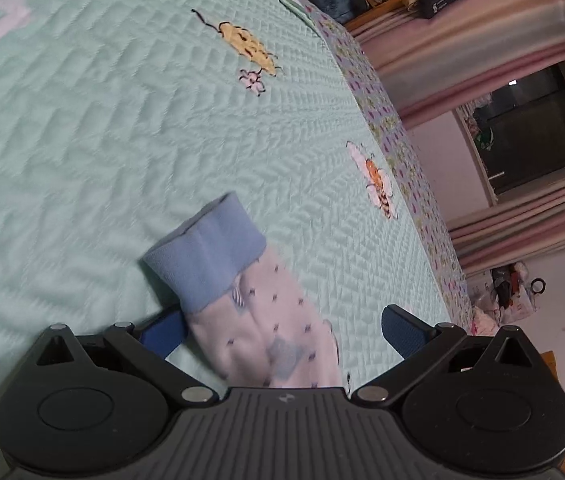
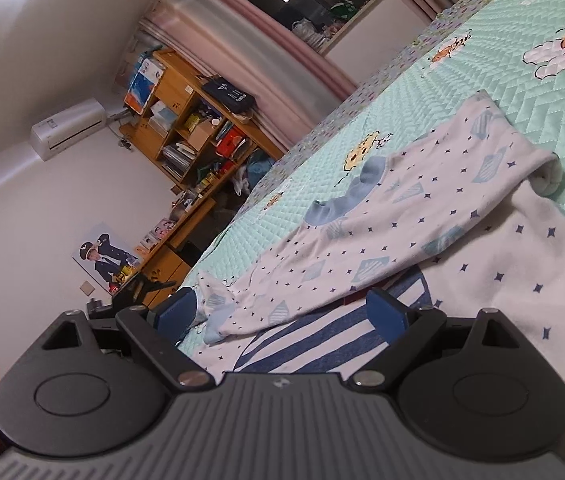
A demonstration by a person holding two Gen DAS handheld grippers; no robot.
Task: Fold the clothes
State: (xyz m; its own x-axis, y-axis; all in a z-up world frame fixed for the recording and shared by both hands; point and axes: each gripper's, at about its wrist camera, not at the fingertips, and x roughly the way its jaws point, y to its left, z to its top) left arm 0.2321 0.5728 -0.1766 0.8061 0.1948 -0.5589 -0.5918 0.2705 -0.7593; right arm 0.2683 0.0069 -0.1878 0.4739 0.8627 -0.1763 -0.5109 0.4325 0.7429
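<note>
On a bed covered by a mint-green quilted bedspread (image 1: 122, 140) stitched with bees and flowers, a small white garment (image 2: 422, 216) printed with dark stars and pale blue diamonds is lying spread toward the near edge. In the left wrist view, the left gripper (image 1: 282, 330) is hovering low over one sleeve (image 1: 266, 320), its blue-padded jaws standing wide apart on either side of the cloth and not pressing it; the sleeve's blue cuff (image 1: 206, 256) is pointing away across the quilt, toward the embroidered yellow bee (image 1: 248, 46). In the right wrist view, the right gripper (image 2: 282, 314) is likewise gaping open, empty, with a blue-and-white striped patch (image 2: 314, 340) of the garment lying between its pads and a second sleeve folded across the body just beyond. The blue neckband (image 2: 346, 192) is facing the far edge of the bed. Past that edge, a crowded wooden shelf unit (image 2: 194, 136) and pink curtains (image 2: 266, 80) are lining the wall.
</note>
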